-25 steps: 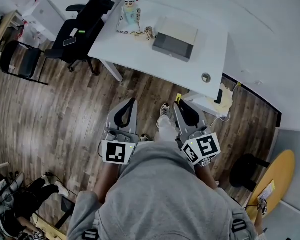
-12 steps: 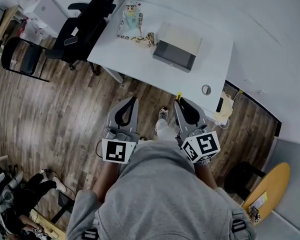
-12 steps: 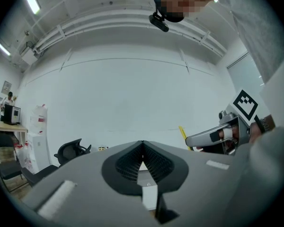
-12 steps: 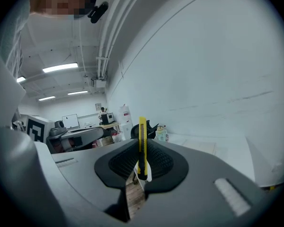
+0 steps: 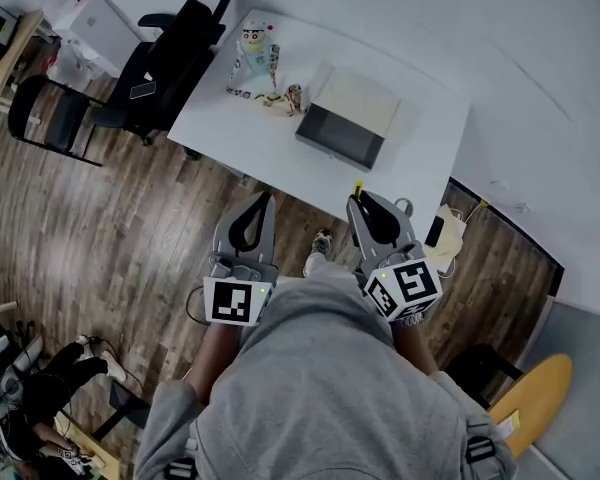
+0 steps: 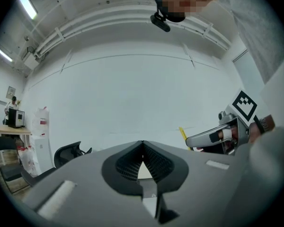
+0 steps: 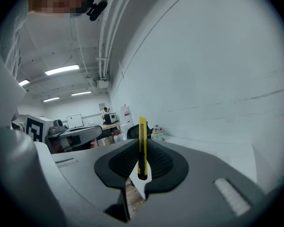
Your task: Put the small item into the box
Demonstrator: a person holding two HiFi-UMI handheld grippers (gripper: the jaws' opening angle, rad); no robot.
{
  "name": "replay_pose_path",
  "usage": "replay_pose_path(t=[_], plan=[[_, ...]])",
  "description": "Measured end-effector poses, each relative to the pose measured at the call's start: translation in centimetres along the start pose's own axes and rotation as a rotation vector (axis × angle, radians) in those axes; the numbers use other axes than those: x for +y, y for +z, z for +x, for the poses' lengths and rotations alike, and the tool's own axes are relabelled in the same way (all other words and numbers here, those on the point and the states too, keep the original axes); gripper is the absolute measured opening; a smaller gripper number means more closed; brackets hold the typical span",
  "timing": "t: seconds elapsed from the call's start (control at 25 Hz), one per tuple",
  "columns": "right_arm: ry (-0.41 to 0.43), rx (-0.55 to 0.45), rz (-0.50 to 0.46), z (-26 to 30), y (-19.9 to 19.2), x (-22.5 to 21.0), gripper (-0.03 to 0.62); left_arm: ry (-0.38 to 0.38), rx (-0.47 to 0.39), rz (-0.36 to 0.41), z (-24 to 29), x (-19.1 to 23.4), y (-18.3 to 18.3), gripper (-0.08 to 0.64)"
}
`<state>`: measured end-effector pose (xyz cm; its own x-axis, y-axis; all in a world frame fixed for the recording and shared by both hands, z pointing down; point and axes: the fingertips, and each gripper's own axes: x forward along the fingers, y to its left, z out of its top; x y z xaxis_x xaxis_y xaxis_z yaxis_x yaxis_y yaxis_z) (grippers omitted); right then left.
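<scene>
A grey open box (image 5: pixel 342 133) with a beige lid behind it sits on the white table (image 5: pixel 410 158) ahead of me. To its left lies a small tan toy (image 5: pixel 283 96). My right gripper (image 5: pixel 355 201) is held at waist height just short of the table's near edge, shut on a yellow utility knife (image 5: pixel 358 187). In the right gripper view the knife (image 7: pixel 142 141) stands upright between the jaws of the right gripper (image 7: pixel 141 150). My left gripper (image 5: pixel 266 200) hangs over the wooden floor, shut and empty; in its own view the left gripper (image 6: pixel 142 148) faces a bare white wall.
A cartoon figurine in its pack (image 5: pixel 255 43) stands at the table's left end. A black office chair (image 5: pixel 170 53) stands left of the table, another chair (image 5: pixel 50 118) farther left. A cream bag (image 5: pixel 445 230) sits under the table's right corner. A round yellow table (image 5: pixel 535 403) is at lower right.
The table and box have come closer to the grippers in the head view. Both grippers keep their places before the body, the right one still shut on the knife.
</scene>
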<state>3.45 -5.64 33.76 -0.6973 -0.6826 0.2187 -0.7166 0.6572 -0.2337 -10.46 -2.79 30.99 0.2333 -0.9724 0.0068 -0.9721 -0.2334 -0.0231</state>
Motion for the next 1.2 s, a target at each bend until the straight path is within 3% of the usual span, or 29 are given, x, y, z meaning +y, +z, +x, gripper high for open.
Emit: replay_pose_path(t=[0.32,0.76,1.2], plan=[[0.036,0.001,-0.012,1.8,1.4,-4.3,0.067,0.035,-0.004,0.005,4.3,-1.0,0.3,0.003],[0.010,0.042,0.017,3.6,0.9,-8.0,0.067,0.002,0.022,-0.005,8.0,-1.5,-0.6,0.003],[-0.069,0.083,0.046,6.0,0.8,-11.3,0.067,-0.096,0.075,-0.023,13.1,-1.3,-2.0,0.003]])
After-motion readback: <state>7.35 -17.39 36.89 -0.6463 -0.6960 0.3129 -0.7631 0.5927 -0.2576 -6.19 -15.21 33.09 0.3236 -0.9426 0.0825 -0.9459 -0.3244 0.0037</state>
